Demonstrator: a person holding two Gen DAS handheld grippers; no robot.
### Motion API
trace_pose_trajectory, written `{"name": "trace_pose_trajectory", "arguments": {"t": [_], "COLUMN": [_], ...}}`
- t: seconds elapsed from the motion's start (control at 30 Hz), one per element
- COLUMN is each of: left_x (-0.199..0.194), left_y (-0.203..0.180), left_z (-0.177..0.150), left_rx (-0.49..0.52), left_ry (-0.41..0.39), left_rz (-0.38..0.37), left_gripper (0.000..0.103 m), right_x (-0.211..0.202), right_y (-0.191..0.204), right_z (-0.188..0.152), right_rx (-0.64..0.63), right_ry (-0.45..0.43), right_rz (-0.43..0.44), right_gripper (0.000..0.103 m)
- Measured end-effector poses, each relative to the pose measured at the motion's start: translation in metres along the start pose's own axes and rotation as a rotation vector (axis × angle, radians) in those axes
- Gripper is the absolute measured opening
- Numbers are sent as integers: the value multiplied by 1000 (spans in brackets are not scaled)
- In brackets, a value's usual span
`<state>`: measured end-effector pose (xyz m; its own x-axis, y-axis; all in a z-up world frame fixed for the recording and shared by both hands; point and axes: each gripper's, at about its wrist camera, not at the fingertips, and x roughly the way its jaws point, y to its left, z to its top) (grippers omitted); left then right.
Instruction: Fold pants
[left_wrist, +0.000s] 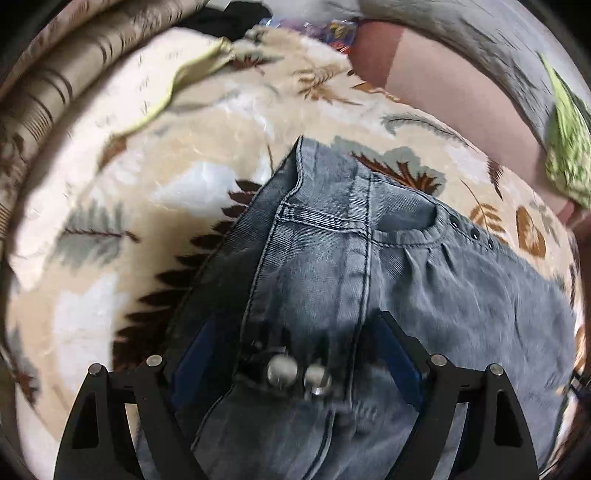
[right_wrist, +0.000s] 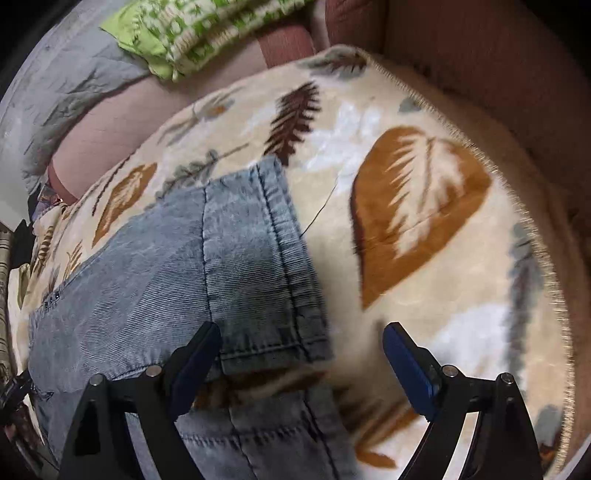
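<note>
Left wrist view, blurred pants (left_wrist: 369, 266) waistband, buttons indistinct, legs cut off

The pants (left_wrist: 369, 266) lie flat on the blanket (left_wrist: 147, 206), which covers a sofa seat (right_wrist: 480, 74). In the left wrist view, the waistband buttons (left_wrist: 295, 373) sit near, between the spread fingers of the left gripper (left_wrist: 295, 332). In the right wrist view, the leg hems (right_wrist: 280, 258) lie left of the right gripper (right_wrist: 301, 345). A patterned cloth (right_wrist: 192, 33) rests far, beyond the blanket edge.
</note>
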<state>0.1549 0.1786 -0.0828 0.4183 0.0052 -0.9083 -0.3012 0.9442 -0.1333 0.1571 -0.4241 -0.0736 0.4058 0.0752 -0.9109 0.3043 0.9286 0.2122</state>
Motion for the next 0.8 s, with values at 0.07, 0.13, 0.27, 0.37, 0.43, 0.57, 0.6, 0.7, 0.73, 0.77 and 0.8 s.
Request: {"name": "trace_pose_trajectory", "arguments": {"t": [0.07, 0.13, 0.27, 0.37, 0.43, 0.57, 0.6, 0.7, 0.73, 0.77, 0.8], "left_x": [11, 11, 8, -7, -19, 17, 18, -8, -17, -25, -33], "left_y": [5, 4, -6, -9, -9, -2, 2, 4, 3, 2, 2], "left_z": [4, 3, 6, 11, 13, 5, 3, 3, 6, 8, 11], "left_rx": [-26, -10, 48, 92, 112, 148, 131, 109, 119, 127, 131], "left_ry": [37, 36, 53, 9, -23, 87, 69, -13, -49, -81, -119], "left_rz": [-48, -43, -60, -21, -5, 97, 92, 91, 118, 135, 145], "left_gripper": [60, 38, 23, 21, 21, 57, 59, 59, 60, 62, 69], "right_x": [3, 3, 5, -8, -23, 8, 8, -12, -25, -32, -41], "right_y": [3, 6, 18, 26, 29, 24, 22, 12, 11, 12, 16], "right_z": [-2, -2, 2, 1, 0, -6, -6, -2, 0, 1, 1], "right_rx": [-13, -32, -104, -167, -200, -237, -230, -141, -120, -118, -123], "right_ry": [-1, -6, 4, -23, -66, 55, 29, -46, -98, -121, -154], "right_rz": [-5, -5, -56, -122, -162, -182, -177, -178, -157, -155, -129], "right_gripper": [91, 82, 39, 16, 16, 20, 21, 69, 71, 71, 71]}}
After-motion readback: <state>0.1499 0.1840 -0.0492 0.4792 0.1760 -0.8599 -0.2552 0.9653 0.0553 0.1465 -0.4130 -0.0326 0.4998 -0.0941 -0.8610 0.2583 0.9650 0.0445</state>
